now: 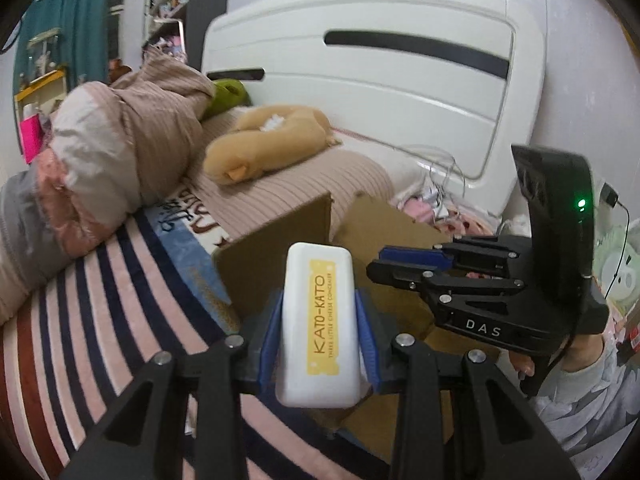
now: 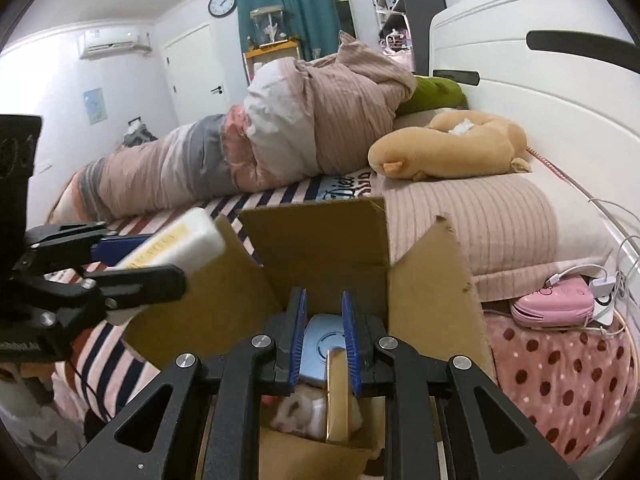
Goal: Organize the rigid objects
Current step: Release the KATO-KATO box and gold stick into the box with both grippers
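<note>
A bedroom: a bed (image 2: pixel 168 216) with a striped sheet and a white headboard (image 1: pixel 400 80), a rolled duvet (image 2: pixel 280 140) along its far side and a tan plush toy (image 2: pixel 448 148) by the headboard. An open cardboard box (image 2: pixel 320 248) stands on the near edge of the bed, flaps up, next to the striped pillow (image 2: pixel 480 216).

The left gripper (image 1: pixel 318 320) is pinched on a white rectangular case (image 1: pixel 320 320) with a yellow "KATO-KATO" label – blue pads press its two long sides, and it is held in the air just beside the box's left flap.

The right gripper (image 2: pixel 323 336) hangs above the box mouth, its blue pads near each other; a thin cream-edged thing stands between them (whether the pads press it I cannot tell). Below lies a light-blue round-cornered item (image 2: pixel 320 344) inside the box. A pink pouch (image 2: pixel 552 308) rests beside the pillow, on the polka-dot blanket (image 2: pixel 560 384).
</note>
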A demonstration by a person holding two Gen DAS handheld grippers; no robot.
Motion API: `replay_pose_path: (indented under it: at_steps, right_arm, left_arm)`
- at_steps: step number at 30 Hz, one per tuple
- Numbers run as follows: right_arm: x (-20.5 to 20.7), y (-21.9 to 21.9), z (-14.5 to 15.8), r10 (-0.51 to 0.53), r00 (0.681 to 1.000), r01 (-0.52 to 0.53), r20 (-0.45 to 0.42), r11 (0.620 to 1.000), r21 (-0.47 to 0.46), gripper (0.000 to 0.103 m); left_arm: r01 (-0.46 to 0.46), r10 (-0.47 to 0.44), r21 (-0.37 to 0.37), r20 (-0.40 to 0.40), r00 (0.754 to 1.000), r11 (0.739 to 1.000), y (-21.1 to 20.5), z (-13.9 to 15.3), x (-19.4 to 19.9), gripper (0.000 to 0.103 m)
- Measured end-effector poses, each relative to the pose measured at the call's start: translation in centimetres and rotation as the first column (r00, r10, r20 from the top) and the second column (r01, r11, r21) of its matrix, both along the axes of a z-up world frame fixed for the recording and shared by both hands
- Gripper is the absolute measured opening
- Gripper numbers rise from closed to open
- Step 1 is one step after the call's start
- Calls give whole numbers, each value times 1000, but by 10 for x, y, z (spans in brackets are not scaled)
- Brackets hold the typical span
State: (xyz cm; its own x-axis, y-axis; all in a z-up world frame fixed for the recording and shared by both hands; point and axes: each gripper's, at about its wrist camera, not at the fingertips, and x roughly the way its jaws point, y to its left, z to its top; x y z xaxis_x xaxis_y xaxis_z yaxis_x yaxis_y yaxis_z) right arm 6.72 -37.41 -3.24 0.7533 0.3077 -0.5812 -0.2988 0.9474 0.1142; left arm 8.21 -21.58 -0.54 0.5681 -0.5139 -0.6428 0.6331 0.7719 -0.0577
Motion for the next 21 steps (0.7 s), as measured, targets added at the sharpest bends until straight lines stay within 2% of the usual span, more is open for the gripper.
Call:
replay_pose_path:
  at_steps: [10, 15, 21]
  right_arm:
    - [-3, 1, -7, 21, 1000, -22, -14, 1000, -18, 14]
    - [-3, 6, -10, 48, 998, -49, -28, 998, -30, 20]
    - [-5, 13, -8, 63, 997, -64, -34, 997, -46, 20]
  left_arm:
    - [30, -28, 41, -36, 999, 999, -16, -17, 6, 32]
    - [24, -23, 20, -35, 999, 1000, -10, -14, 6, 32]
    - [-9, 8, -23, -27, 1000, 1000, 9, -3, 2, 32]
